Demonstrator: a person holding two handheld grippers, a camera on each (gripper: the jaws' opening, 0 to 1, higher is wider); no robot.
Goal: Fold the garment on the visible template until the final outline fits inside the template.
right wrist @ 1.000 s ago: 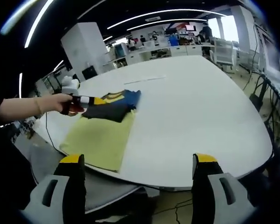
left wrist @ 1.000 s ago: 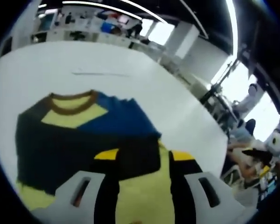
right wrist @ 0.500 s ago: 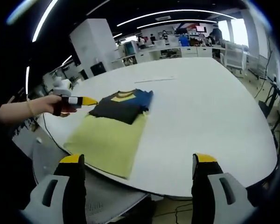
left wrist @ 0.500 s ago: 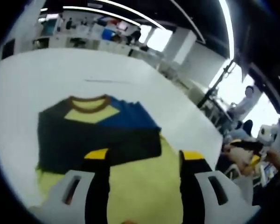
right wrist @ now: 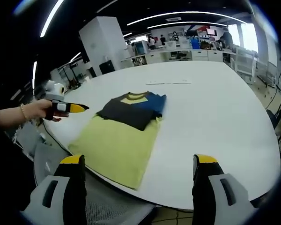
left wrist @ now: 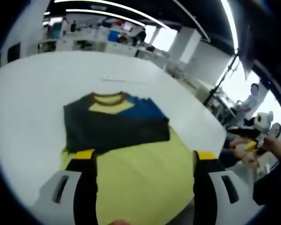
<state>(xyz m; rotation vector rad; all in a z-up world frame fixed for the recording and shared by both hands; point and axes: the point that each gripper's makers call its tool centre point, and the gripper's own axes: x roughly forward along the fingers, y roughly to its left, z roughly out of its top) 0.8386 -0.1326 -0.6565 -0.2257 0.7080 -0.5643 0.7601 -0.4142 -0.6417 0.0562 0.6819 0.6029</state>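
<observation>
A folded garment [left wrist: 114,124], dark navy with a blue panel, a yellow chest patch and a brown collar, lies on the far end of a yellow-green template sheet [left wrist: 140,176] on a white table [left wrist: 28,103]. My left gripper [left wrist: 144,154] hovers over the template's near part, jaws wide apart and empty, short of the garment. In the right gripper view the garment [right wrist: 133,108] and the template [right wrist: 119,145] lie mid-table. My right gripper [right wrist: 139,160] is open and empty, well back from them. A hand holds the left gripper [right wrist: 68,108] left of the template, off the table's edge.
A thin strip [right wrist: 168,83] lies on the table beyond the garment. The table's near edge [right wrist: 178,204] curves below the template, with a grey chair [right wrist: 42,157] beside it. A seated person [left wrist: 250,98] and a hand [left wrist: 271,143] are off to the right, with office desks behind.
My left gripper has drawn back from the garment, which it no longer overlaps, and now sits off the table's left edge. The right gripper view has shifted a little.
</observation>
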